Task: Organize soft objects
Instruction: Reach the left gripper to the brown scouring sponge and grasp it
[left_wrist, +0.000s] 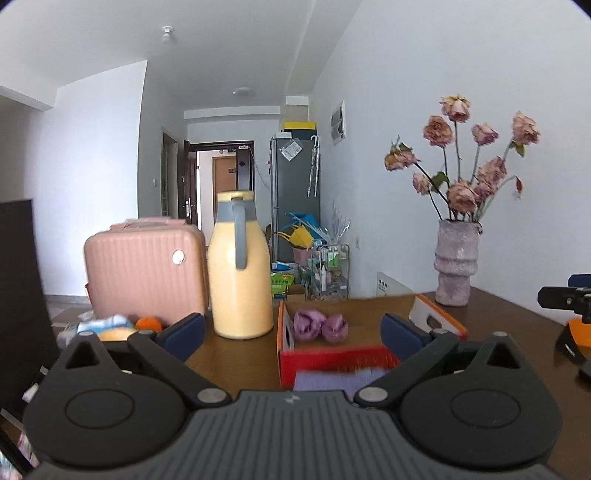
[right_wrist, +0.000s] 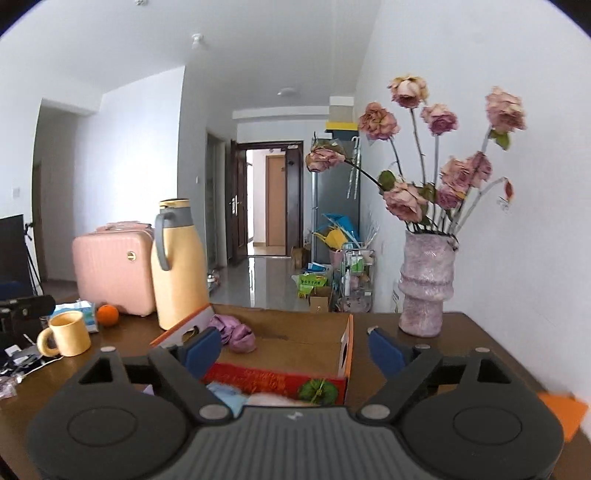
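**Purple Rolled Socks Lay in the Cardboard Box as Both Claws Stood Wide**

Purple fabric, rolled into two soft bundles (left_wrist: 320, 326), lay on the floor of the open cardboard box (left_wrist: 439, 317), toward its far left corner. The box sat on the dark wooden table (left_wrist: 517, 325), its red printed front wall nearest the cameras. Over that wall, just ahead of the grippers, pale cloth showed: lavender in the left wrist view, light blue and pink (right_wrist: 236, 398) in the right; what kind of item it was could not be told.

The left gripper (left_wrist: 293, 334) hung before the box with its blue pads spread wide and nothing between them. The right gripper (right_wrist: 295, 349) was likewise spread wide and empty, its pads framing the box from the other side.

A yellow thermos jug (left_wrist: 240, 273) with a grey handle stood just left of the box, and a pink suitcase (left_wrist: 144, 266) stood behind it. An orange (right_wrist: 107, 315) and a yellow mug (right_wrist: 68, 334) rested near the jug on the table's left part. A mauve vase (right_wrist: 424, 288) of dried roses stood at the table's far right corner, against the white wall.
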